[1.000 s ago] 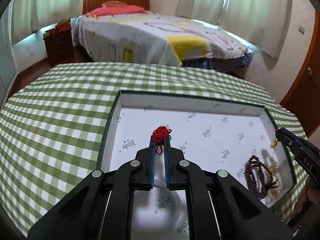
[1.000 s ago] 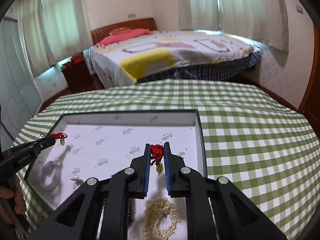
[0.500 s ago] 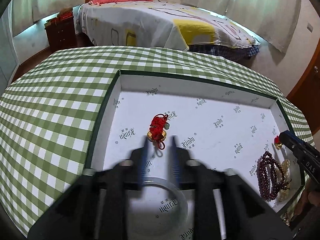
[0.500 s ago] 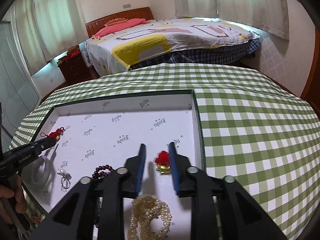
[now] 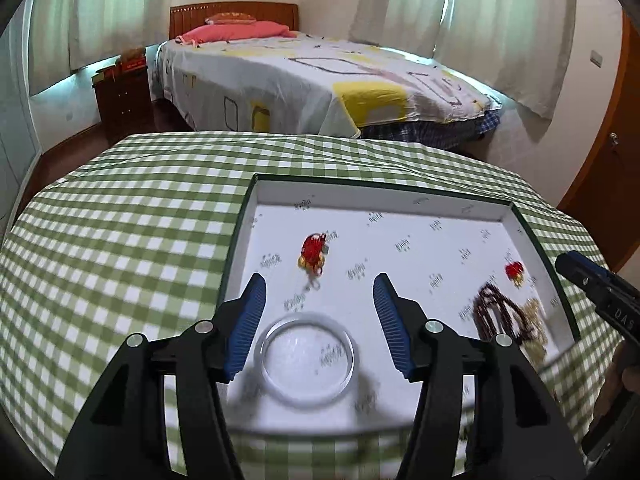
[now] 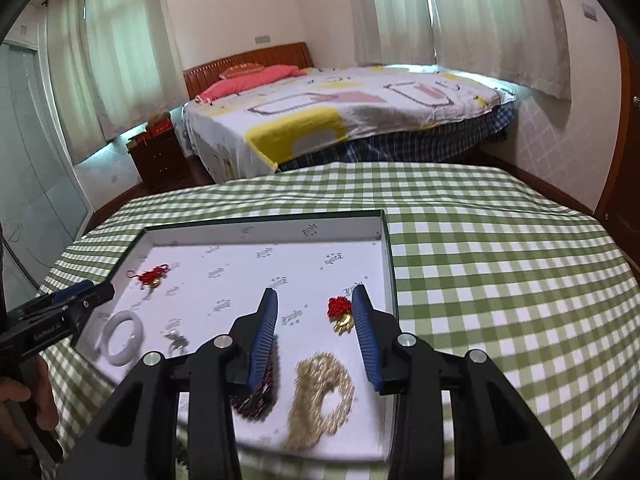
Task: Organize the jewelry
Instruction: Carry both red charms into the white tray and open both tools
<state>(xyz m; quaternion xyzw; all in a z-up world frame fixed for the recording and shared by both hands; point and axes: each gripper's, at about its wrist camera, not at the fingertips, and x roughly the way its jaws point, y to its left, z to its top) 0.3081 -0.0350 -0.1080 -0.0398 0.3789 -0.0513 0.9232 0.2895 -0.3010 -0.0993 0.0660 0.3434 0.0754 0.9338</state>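
Blue pads of the left tool [image 5: 318, 322] have just been opening, nothing between them; a clear bangle [image 5: 307, 362] lies just below, a red knot charm [image 5: 313, 255] ahead. The right tool [image 6: 316, 330] has opened too, its red charm [image 6: 341, 314] beside one pad, all in the white tray [image 6: 260, 234].

Both tongs (left [image 5: 316, 322], right [image 6: 316, 336]) have just opened, releasing red charms

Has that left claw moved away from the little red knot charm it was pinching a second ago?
Yes. The left gripper has just opened and drawn back toward the tray's near edge; the red charm lies free ahead of it.
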